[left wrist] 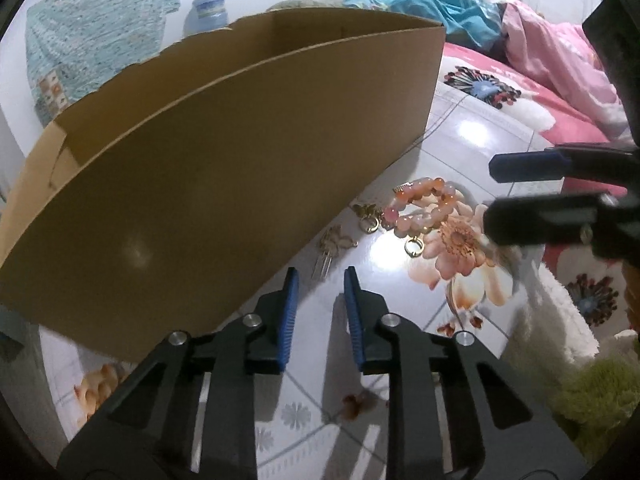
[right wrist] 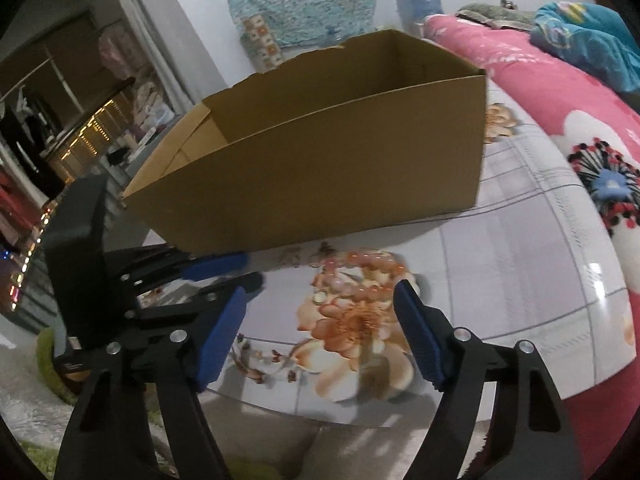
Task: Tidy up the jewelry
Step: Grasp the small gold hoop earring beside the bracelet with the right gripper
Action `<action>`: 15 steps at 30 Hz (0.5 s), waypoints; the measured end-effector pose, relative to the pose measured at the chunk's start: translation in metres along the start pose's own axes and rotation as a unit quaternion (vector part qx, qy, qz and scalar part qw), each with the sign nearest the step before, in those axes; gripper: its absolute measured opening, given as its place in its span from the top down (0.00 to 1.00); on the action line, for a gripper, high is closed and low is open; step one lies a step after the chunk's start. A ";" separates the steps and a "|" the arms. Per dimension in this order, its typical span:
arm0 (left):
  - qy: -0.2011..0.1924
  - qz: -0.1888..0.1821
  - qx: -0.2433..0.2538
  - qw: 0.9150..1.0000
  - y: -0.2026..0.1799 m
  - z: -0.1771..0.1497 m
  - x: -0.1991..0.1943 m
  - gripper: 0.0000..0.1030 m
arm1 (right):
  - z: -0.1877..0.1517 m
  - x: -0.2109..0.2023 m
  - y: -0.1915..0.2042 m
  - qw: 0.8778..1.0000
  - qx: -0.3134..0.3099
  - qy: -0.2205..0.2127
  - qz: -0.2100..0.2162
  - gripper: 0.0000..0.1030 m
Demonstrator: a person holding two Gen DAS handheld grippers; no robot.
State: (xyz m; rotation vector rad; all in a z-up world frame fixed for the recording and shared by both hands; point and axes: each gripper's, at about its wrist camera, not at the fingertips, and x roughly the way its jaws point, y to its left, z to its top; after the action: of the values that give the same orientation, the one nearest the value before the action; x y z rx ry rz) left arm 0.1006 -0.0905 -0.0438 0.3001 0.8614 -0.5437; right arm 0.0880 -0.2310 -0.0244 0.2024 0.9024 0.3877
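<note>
Left gripper enters its own view from 6 o'clock, angled down toward the floral tabletop; its blue pads stand narrowly apart with nothing between them, above bare surface. Open cardboard box fills 9 to 12 o'clock, its interior hidden from this view. Gold hair clip lies just ahead of the fingertips at 12 o'clock, beside the box wall; gold earrings and a pink-orange beaded bracelet lie at 1 o'clock, the small gold pieces hard to tell apart. Right gripper comes in from 3 o'clock, blurred, cut off by the frame edge. In the right wrist view it is spread wide and empty, bracelet beads ahead between the fingertips, untouched. No legible writing; a label on the left gripper's body is unreadable.
</note>
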 end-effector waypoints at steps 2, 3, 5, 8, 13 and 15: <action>0.002 0.001 0.006 1.000 -0.001 0.002 0.003 0.80 | 0.001 0.003 0.001 1.000 -0.004 0.002 0.003 0.32; 0.003 0.002 0.008 1.000 -0.001 0.004 0.005 0.80 | 0.001 0.004 0.001 1.000 -0.005 0.002 0.005 0.33; 0.006 0.007 0.010 1.000 -0.001 0.004 0.008 0.80 | 0.002 0.004 0.001 1.000 -0.006 0.001 0.009 0.36; 0.004 0.006 0.009 1.000 -0.001 0.007 0.011 0.81 | 0.004 0.006 -0.001 1.000 -0.007 0.001 0.014 0.39; 0.002 -0.003 0.014 1.000 -0.004 0.010 0.014 0.95 | 0.005 0.007 -0.002 1.000 -0.005 0.003 0.018 0.45; 0.000 0.000 0.023 1.000 -0.007 0.009 0.013 0.96 | 0.005 0.007 -0.002 1.000 -0.005 0.001 0.017 0.46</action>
State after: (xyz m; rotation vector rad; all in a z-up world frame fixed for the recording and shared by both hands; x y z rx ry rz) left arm 0.1094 -0.1043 -0.0483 0.3425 0.8490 -0.5639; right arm 0.0963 -0.2301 -0.0276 0.2090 0.8999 0.4237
